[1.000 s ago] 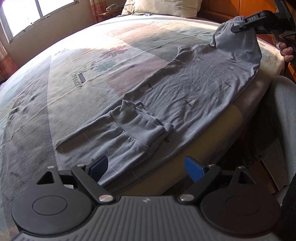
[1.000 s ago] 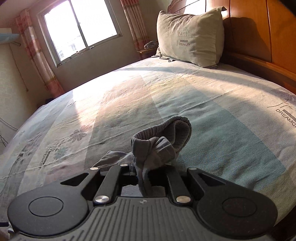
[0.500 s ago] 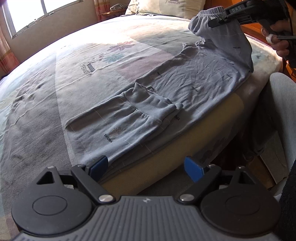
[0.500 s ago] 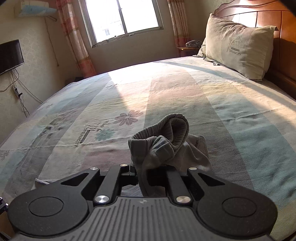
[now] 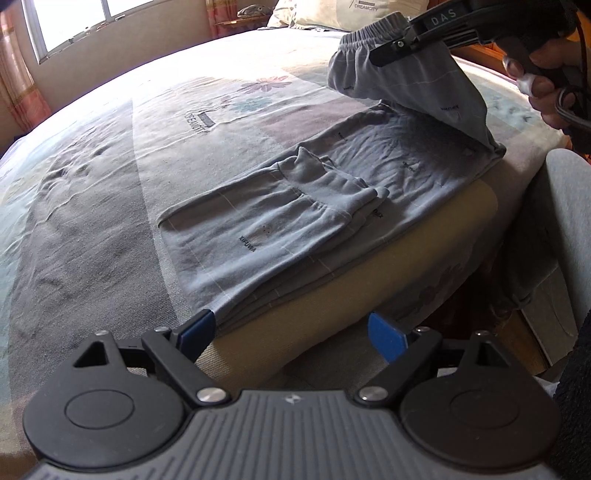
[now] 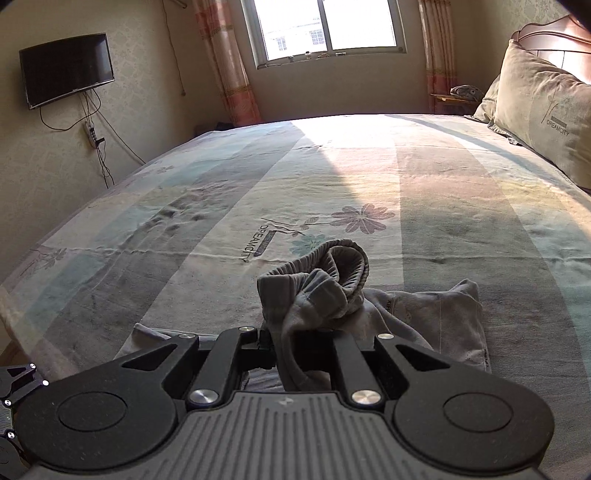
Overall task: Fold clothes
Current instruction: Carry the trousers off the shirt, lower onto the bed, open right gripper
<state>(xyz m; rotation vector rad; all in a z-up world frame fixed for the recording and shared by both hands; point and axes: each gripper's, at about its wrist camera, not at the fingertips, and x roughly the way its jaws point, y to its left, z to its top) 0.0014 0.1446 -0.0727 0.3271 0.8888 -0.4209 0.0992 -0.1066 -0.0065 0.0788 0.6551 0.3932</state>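
Our right tongs (image 6: pixel 295 343) are pressed together on the waistband (image 6: pixel 325 273) of the grey trousers (image 5: pixel 314 206), the elastic edge bunched and curling up above the black fingers. In the left wrist view we see the same tongs from the side, held by a hand (image 5: pixel 546 77) at the upper right, with the waistband end lifted clear of the bed and the cloth hanging from it in a slanting sheet down to a fold line near the mattress edge.

Our left tongs (image 5: pixel 291 332) are spread wide, the blue pads (image 5: pixel 384 336) well apart. The left pad sits just beside the near corner of the trousers; whether it touches the cloth we cannot tell from this angle. Nothing is pinched between them.

The trousers lie along the near edge of the bed (image 5: pixel 110 155), on the patterned sheet. The leg end nearest us is already doubled back, its cuffs (image 5: pixel 332 184) lying on top of the middle of the garment. Small dark lettering shows on the fabric.

Farther out, the sheet carries flower prints and a printed word, with a broad band of sunlight across it. A pillow (image 6: pixel 543 122) leans against the wooden headboard (image 6: pixel 554 37) on the right. A window (image 6: pixel 328 26) with striped curtains (image 6: pixel 229 62) faces us, and a dark television (image 6: pixel 66 74) hangs on the left wall, cables trailing below it.
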